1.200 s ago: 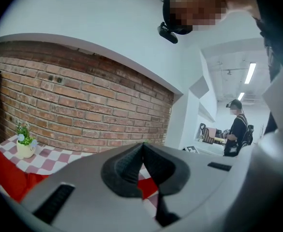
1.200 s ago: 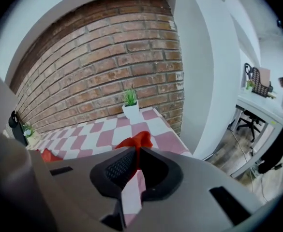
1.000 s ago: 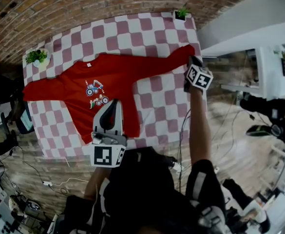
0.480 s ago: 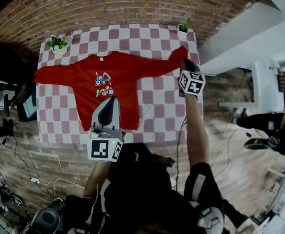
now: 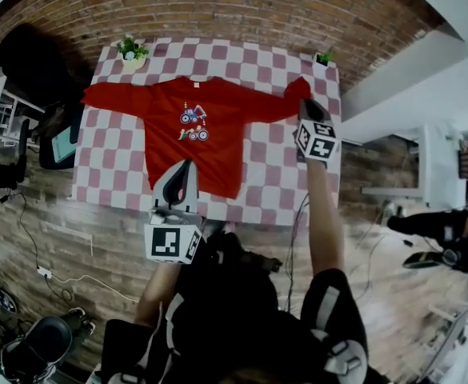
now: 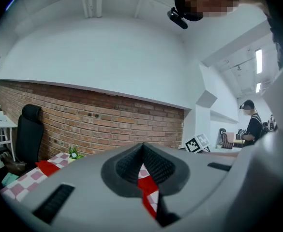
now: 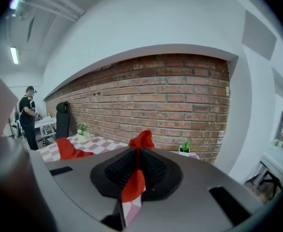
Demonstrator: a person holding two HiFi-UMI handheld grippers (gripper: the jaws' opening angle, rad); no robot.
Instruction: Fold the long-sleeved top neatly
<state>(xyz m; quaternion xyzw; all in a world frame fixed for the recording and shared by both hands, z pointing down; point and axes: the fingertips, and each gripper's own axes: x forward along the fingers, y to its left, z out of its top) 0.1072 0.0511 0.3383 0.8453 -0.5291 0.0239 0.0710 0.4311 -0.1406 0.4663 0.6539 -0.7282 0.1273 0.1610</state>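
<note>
The right gripper [image 5: 304, 106] hides the top's [image 5: 218, 146] sleeve end; its chest print [image 5: 194, 125] is too small.

A pink-and-white checked tablecloth [image 5: 114, 162] lies spread before a brick wall [image 5: 234, 6]. A potted plant [image 5: 130, 50] stands at its far left corner, a smaller plant [image 5: 324, 57] at the far right. A black office chair [image 5: 30, 62] sits left of the cloth, cables [image 5: 58, 277] trail over the floor [image 5: 98, 246], and a person [image 7: 27, 112] stands at a white desk [image 7: 44, 122] further left.
</note>
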